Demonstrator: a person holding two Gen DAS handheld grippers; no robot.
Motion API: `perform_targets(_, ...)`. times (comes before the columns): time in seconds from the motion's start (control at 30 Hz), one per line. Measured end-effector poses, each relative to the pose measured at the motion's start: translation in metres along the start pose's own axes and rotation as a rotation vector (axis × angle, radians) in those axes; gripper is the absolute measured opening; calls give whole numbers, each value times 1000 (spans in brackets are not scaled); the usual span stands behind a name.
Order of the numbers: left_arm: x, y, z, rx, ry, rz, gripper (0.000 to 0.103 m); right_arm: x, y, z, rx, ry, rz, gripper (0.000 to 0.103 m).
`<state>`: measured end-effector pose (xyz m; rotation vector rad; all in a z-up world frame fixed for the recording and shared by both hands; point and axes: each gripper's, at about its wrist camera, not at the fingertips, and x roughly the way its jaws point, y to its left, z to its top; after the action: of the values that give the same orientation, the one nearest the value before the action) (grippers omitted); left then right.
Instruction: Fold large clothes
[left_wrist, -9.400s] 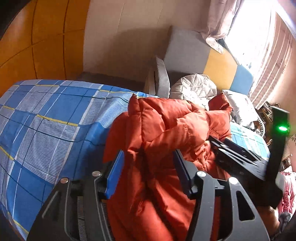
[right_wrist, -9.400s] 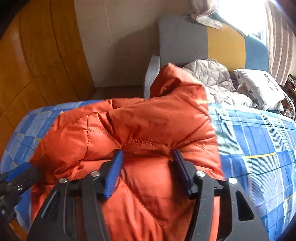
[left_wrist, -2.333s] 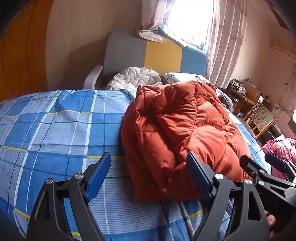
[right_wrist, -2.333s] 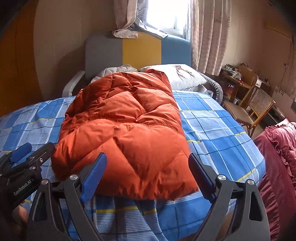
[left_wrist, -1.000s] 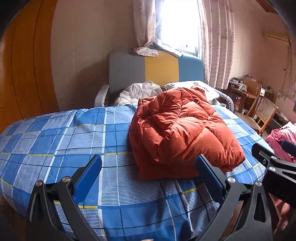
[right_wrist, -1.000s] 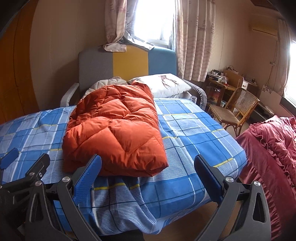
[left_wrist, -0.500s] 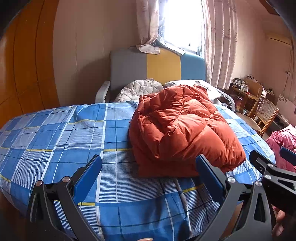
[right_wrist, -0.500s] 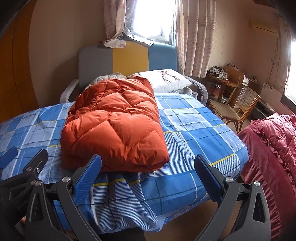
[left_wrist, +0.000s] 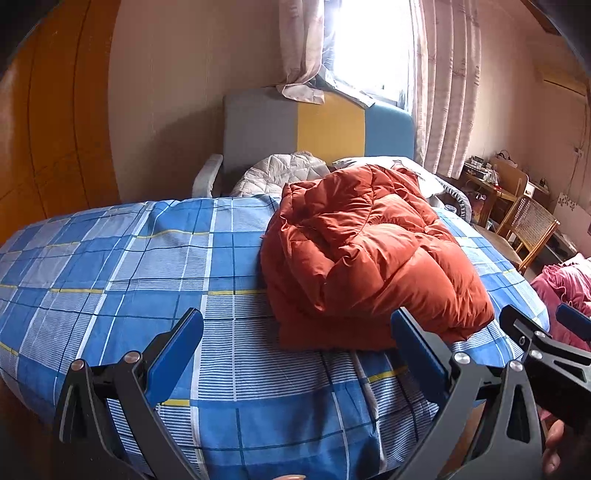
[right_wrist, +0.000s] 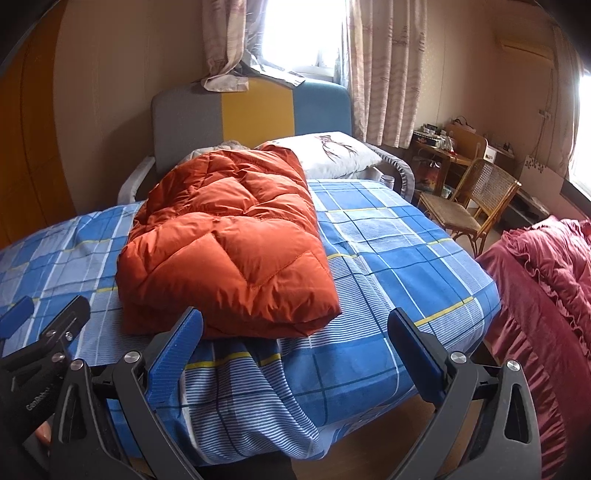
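Left claw (left_wrist: 295, 343): spread wide, holding nothing, hanging off the near edge of the bed and clear of the cloth.
Right claw (right_wrist: 295, 343): also spread wide and empty, just off the bed's near corner; its blue fingers (right_wrist: 413, 347) frame the hanging sheet.
Orange down jacket (right_wrist: 225, 243): folded into a thick bundle lying on the bed, lengthwise toward the headboard; its near edge stops short of the mattress edge, and its far end reaches the pillow (right_wrist: 332, 155).
Bed (left_wrist: 122, 266): blue checked sheet, with a broad bare stretch to the jacket's left in the left wrist view and a narrower bare strip on its right in the right wrist view.
Sheet edge: it drapes over the near side in a loose fold under the right claw.
Right of the bed: floor gap, then a cane chair (right_wrist: 476, 203) and a dark red ruffled cover (right_wrist: 546, 288), both apart from the bed.
Headboard (right_wrist: 255, 110): grey, yellow and blue panels, below the curtained window.
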<state>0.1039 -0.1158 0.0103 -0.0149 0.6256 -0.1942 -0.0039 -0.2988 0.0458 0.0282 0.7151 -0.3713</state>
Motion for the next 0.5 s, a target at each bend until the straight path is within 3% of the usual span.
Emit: perform_targets(0.5, -7, 0, 4, 7, -17, 3, 101, 2, 0, 0, 4, 1, 3, 100)
